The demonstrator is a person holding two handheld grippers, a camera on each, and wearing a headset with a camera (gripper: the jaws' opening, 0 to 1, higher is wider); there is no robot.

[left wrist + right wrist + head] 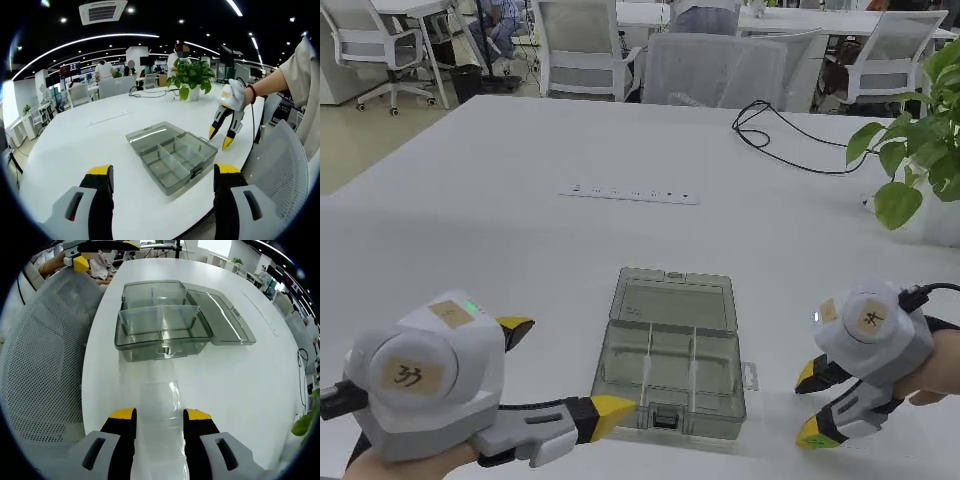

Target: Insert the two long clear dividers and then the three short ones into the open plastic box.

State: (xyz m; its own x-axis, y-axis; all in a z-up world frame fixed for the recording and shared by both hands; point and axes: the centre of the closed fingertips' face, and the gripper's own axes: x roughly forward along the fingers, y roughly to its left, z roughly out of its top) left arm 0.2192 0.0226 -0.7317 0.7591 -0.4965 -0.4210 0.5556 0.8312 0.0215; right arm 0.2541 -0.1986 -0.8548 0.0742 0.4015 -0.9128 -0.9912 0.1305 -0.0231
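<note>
The open plastic box (620, 385) is set near the front edge of the white worktop (470, 220), about midway along it, with its lid (675, 300) laid flat toward the far edge. Clear partitions (649, 365) are seen standing inside the box; their number cannot be told. The left gripper (563, 364) is held just left of the box at the front edge, its jaws spread wide with nothing between them. The right gripper (811, 403) is held off the box's right side, apart from it, and a clear divider (160, 440) is gripped across its width between the jaws, pointing toward the box. A power strip (630, 193) is seen mid-worktop, and a plant (915, 150) at the right edge.
</note>
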